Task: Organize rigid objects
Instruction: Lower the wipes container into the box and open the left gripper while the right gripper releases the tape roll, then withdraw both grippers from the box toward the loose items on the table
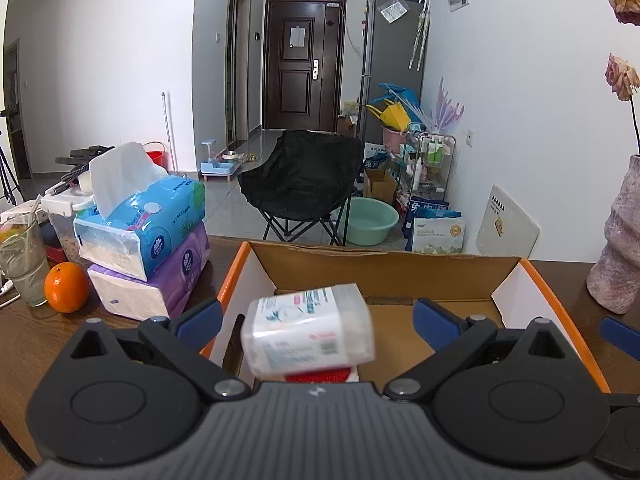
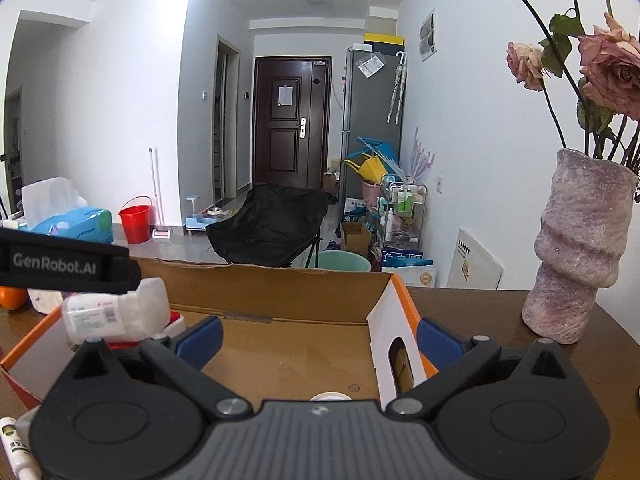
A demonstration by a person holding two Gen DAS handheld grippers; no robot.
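Observation:
An open cardboard box [image 1: 400,276] with orange rim stands on the brown table; it also shows in the right wrist view [image 2: 280,284]. A white plastic container [image 1: 310,328] with a printed label sits blurred between my left gripper's [image 1: 318,316] wide-open blue fingers [image 1: 200,320], touching neither, above a red-and-white item [image 1: 320,376] in the box. It also shows in the right wrist view [image 2: 116,312]. My right gripper [image 2: 320,334] is open and empty over the box's right wall. A white cap [image 2: 330,396] peeks out below it.
Two stacked tissue packs [image 1: 148,236], an orange [image 1: 66,286] and a glass [image 1: 24,264] stand left of the box. A pink vase [image 2: 576,248] with dried roses stands at the right. A small tube [image 2: 14,448] lies at the lower left.

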